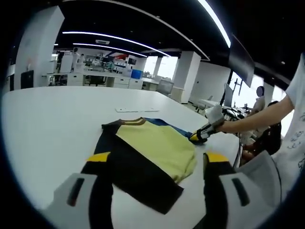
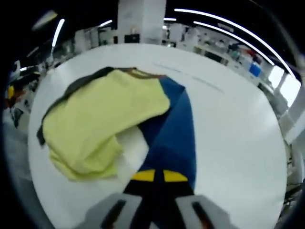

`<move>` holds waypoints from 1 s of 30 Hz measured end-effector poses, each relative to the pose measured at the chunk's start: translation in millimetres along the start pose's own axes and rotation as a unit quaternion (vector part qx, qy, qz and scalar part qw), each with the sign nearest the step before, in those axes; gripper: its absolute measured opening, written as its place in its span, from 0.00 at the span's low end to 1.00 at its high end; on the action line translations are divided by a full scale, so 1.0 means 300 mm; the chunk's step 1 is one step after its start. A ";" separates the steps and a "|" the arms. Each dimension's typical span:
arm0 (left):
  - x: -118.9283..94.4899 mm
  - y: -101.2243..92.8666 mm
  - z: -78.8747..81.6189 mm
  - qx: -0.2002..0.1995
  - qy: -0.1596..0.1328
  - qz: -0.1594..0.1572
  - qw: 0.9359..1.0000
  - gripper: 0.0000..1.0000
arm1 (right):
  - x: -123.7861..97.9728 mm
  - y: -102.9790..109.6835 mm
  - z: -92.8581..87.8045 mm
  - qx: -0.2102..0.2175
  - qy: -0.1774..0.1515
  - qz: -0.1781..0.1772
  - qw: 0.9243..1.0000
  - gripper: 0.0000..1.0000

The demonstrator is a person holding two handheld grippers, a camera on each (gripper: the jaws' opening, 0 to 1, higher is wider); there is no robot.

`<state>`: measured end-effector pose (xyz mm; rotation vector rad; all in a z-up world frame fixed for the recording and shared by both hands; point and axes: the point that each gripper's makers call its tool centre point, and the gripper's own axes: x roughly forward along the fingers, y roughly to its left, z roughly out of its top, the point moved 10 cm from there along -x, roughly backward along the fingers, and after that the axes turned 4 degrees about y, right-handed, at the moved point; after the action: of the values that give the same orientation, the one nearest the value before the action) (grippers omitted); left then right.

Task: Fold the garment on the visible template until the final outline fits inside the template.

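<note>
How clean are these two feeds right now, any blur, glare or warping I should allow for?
Left gripper view: fairly sharp, the yellow, black and blue garment evenly lit, ceiling light strips bent by the fisheye, windows at right washed out. Right gripper view: softer, the garment and the right gripper blurred, the white table bright and bowed round.

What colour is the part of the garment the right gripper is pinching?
Blue; the sleeve shows best in the right gripper view.
</note>
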<state>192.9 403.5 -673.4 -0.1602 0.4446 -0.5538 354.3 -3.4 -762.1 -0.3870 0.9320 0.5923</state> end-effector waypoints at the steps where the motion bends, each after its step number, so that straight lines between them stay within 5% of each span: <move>1: 0.002 0.000 -0.001 0.000 0.001 0.000 1.000 0.75 | -0.001 0.000 0.000 0.001 0.000 0.000 1.000 0.00; 10: 0.011 -0.027 0.002 0.000 0.001 -0.003 1.000 0.75 | -0.067 -0.021 -0.002 0.051 -0.038 0.034 0.997 0.00; 15: 0.019 -0.024 0.002 0.003 0.006 -0.005 1.000 0.75 | -0.133 -0.066 -0.013 0.031 -0.056 0.018 0.998 0.00; 24: 0.046 -0.041 0.013 0.007 0.010 -0.012 1.000 0.74 | -0.255 -0.285 -0.069 0.179 -0.123 -0.018 0.976 0.00; 30: 0.068 -0.059 0.006 0.005 0.012 -0.015 1.000 0.74 | -0.332 -0.393 -0.140 0.211 -0.129 -0.060 0.967 0.00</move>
<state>200.9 377.8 -674.5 -0.1504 0.4634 -0.5883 356.1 -148.5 -694.8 0.0175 0.7518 0.3110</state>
